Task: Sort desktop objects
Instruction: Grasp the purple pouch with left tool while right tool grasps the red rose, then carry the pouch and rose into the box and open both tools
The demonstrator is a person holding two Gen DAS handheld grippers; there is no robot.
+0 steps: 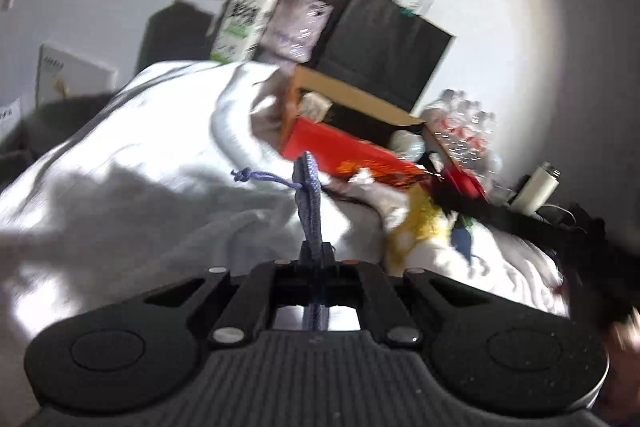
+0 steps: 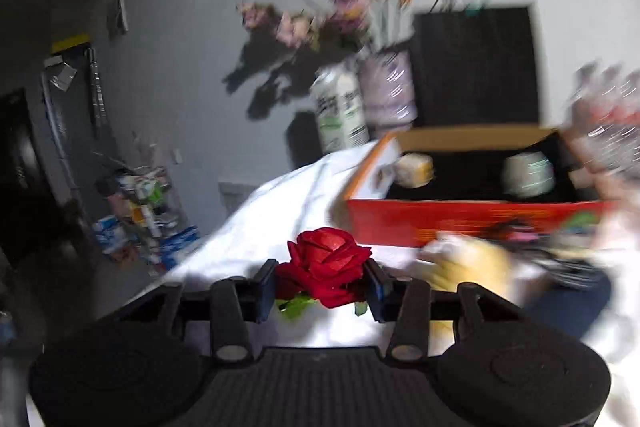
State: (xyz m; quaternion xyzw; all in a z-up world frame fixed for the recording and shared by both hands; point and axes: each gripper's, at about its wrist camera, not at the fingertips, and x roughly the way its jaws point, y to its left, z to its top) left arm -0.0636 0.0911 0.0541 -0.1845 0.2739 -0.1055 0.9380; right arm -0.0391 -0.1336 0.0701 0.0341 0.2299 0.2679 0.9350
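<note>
Jaws, left gripper: pinched shut on flat purple knitted drawstring pouch. Right gripper: half-spread, pads against red fabric rose. Beyond both: open red-and-orange cardboard box. Advisable: carry over box rim before loosening.

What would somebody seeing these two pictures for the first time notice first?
Probably the bright red fabric rose, set between the fingers of the right hand-held gripper over the white cloth. Next, the open red and orange cardboard box behind it, holding two pale rounded items. In the left view, a blue-violet woven pouch with a knotted cord stands up from the shut left hand-held gripper.
</note>
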